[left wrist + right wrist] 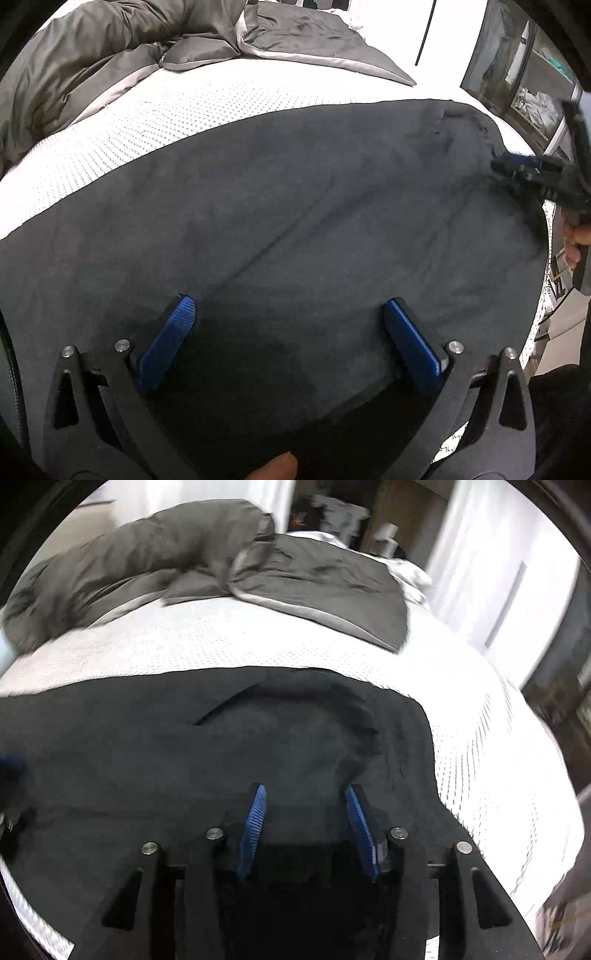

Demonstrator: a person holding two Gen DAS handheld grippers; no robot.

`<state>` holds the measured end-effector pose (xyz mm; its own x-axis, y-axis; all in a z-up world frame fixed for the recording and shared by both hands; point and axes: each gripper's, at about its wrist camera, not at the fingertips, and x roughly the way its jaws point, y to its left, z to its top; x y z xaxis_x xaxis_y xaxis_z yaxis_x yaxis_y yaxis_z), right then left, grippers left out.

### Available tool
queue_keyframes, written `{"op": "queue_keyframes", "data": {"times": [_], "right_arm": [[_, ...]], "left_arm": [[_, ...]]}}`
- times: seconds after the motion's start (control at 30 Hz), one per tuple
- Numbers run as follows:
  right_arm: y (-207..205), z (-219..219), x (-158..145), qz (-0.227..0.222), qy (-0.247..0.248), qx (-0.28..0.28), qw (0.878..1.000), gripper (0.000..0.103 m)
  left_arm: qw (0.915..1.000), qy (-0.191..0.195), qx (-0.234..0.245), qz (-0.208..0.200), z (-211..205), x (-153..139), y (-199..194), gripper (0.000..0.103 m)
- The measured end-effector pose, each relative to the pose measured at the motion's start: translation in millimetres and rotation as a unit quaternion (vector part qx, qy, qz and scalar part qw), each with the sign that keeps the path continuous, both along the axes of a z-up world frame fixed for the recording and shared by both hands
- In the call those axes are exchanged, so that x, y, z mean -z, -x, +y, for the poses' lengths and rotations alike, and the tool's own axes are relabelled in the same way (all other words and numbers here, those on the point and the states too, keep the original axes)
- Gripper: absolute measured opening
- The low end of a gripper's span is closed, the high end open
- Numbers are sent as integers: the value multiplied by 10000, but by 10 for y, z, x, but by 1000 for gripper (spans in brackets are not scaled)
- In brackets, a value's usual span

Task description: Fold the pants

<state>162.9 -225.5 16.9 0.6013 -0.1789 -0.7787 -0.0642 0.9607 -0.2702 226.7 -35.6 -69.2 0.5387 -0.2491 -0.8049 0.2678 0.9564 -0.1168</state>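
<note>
Dark charcoal pants (295, 206) lie spread flat on the white textured bed cover (147, 125). My left gripper (290, 306) is open wide, its blue pads just above the cloth near its front edge. My right gripper (304, 792) is open over the same pants (184, 746), close to a raised fold near their right end. In the left wrist view the right gripper (517, 170) shows blurred at the pants' far right end, with the hand that holds it. Neither gripper holds cloth.
A crumpled dark grey duvet (110, 48) lies at the back of the bed, also in the right wrist view (221, 565). A glass-fronted cabinet (524, 74) stands at the right. The bed's right edge (535, 794) drops off near white doors.
</note>
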Motion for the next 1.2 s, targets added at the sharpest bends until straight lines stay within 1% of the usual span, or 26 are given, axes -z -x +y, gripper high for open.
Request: {"op": "queue_keyframes", "data": {"times": [0.03,0.07,0.1,0.13,0.3,0.37,0.43,0.47,0.5,0.53,0.57,0.6,0.63,0.67,0.73,0.77,0.83,0.9,0.93,0.97,1.03,1.07,1.1,1.13,1.17,1.2], "right_arm": [[-30,-50,71,169,66,17,9998,48],[-118,-77,162,304,-26,-6,9995,48],[-115,-132,209,327,-150,-28,9994,47],[-24,-185,219,272,-133,-56,9995,47],[-65,22,192,128,475,-24,9988,47],[-75,149,122,132,118,-264,9995,47],[-21,410,65,112,-419,-742,9963,51],[-12,572,63,156,-714,-1029,9920,56],[-22,680,81,233,-951,-1231,9876,61],[-59,800,123,384,-1316,-1464,9797,61],[-95,856,161,491,-1507,-1510,9757,61],[-180,935,230,655,-1636,-1447,9737,61],[-263,1012,301,772,-1509,-1352,9762,61],[-166,1080,305,799,-1298,-1340,9792,61],[-298,1108,349,720,-641,-1278,9871,61],[-383,1042,340,630,-428,-1194,9899,62],[-445,849,324,426,51,-778,9960,63],[-519,451,291,184,636,-42,9978,71],[-579,284,295,133,756,276,9967,71],[-598,95,276,104,747,534,9957,71],[-567,-64,193,133,300,538,9980,70],[-540,-61,144,84,270,540,9981,71],[-501,-28,68,17,215,484,9986,71],[-526,15,7,-45,32,331,9994,71],[-499,118,-78,-112,-204,71,9997,71],[-529,205,-124,-132,-327,-127,9993,71]], "left_arm": [[10000,8,5,-9,5,0,3,102],[10000,12,13,-15,6,5,8,102],[10000,12,22,-21,8,10,20,102],[10000,8,21,-21,9,9,20,102],[10000,-14,-82,8,21,-41,35,102],[9999,66,-88,-46,20,-122,53,102],[9998,157,-48,-148,10,-226,70,102],[9997,150,5,-185,-8,-259,71,102],[9996,111,115,-231,-32,-286,68,102],[9995,19,182,-247,-51,-292,57,102],[9994,-153,199,-232,-52,-281,20,102],[9993,-239,182,-207,-39,-265,-20,102],[9994,-294,136,-142,-8,-237,-73,102],[9996,-292,65,-12,60,-190,-146,102],[9991,-299,-236,176,239,-77,-247,102],[9988,-239,-354,232,329,-34,-269,102],[9990,-84,-375,227,459,-39,-268,102],[9988,-211,-410,188,519,-54,-254,102],[9984,-289,-455,169,561,-49,-246,102],[9982,-315,-479,176,581,-45,-242,102],[9977,-343,-567,106,657,-81,-218,102],[9976,-340,-599,53,709,-113,-199,102],[9973,-344,-643,-24,759,-162,-177,102],[9969,-355,-685,-127,809,-214,-179,102],[9964,-368,-723,-252,854,-272,-179,102],[9956,-372,-796,-338,907,-323,-206,102]]}}
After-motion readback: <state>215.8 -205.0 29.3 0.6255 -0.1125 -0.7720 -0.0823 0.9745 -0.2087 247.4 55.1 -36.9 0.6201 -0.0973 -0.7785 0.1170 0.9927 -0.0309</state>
